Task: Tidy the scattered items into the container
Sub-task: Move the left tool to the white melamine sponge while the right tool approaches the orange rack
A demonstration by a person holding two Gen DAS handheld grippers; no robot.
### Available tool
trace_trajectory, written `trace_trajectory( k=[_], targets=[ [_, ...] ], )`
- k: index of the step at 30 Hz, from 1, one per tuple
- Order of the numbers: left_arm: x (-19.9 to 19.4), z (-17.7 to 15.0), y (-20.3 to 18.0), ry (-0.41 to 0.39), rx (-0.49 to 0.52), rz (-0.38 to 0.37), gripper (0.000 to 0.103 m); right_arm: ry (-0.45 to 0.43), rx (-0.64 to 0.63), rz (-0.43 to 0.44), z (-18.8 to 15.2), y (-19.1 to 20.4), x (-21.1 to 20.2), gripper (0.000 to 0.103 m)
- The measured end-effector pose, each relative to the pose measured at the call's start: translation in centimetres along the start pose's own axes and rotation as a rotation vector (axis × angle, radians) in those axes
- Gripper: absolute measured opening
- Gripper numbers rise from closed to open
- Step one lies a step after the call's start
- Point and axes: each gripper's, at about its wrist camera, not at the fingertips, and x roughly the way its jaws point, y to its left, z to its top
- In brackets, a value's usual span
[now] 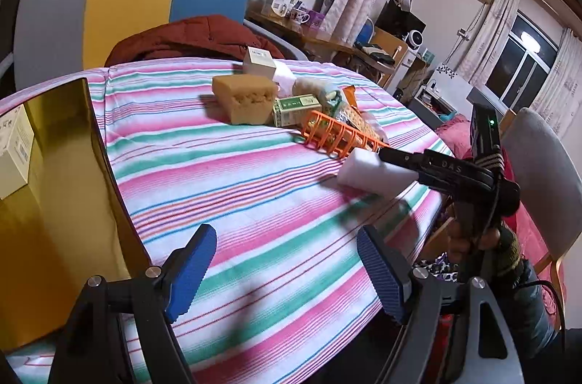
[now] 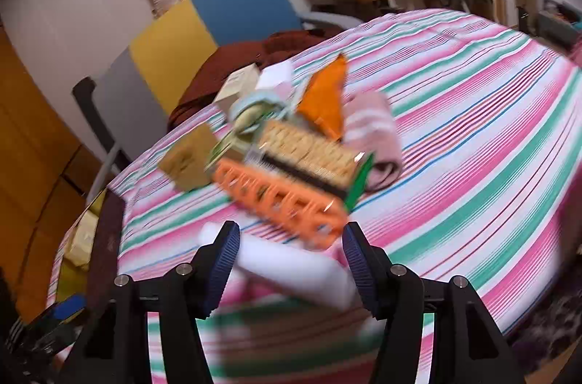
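My left gripper [image 1: 287, 271] hangs open and empty over the striped tablecloth [image 1: 236, 187]. To its left stands the gold-lined container [image 1: 62, 202] with a cream box [image 1: 14, 147] inside. My right gripper [image 2: 291, 260] is open, and a white foam block [image 2: 291, 269] lies slantwise between its blue pads; the view is blurred. In the left wrist view that gripper [image 1: 385, 158] reaches over the white block [image 1: 363, 173]. Beyond lie an orange rack [image 2: 280, 198], a cracker packet [image 2: 309, 155], a yellow sponge [image 1: 243, 98], a green carton [image 1: 294, 109] and a rolled pink towel [image 2: 374, 136].
A chair with a grey, yellow and blue back [image 1: 134, 2] holds a red jacket [image 1: 196, 38] behind the table. A small cream box [image 1: 258, 60] stands at the far edge. A grey chair [image 1: 542, 173] is at the right, beside the person's hand [image 1: 473, 238].
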Motion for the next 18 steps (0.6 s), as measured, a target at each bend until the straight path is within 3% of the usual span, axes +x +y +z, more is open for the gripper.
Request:
trace_trajectory(
  k=[8, 12, 18],
  targets=[
    [0.3, -1.1, 0.5, 0.017, -0.035, -0.002, 0.081, 0.080, -0.087, 0.149, -4.3, 4.9, 1.3, 0.064],
    [0.9, -1.6, 0.1, 0.039, -0.040, -0.006, 0.081, 0.135, -0.083, 0.300, -4.9, 6.6, 1.8, 0.064],
    [2.9, -1.7, -2.5, 0.086, 0.009, -0.044, 0.081, 0.046, -0.154, 0.216, -3.8, 6.7, -1.8, 0.066]
  ],
)
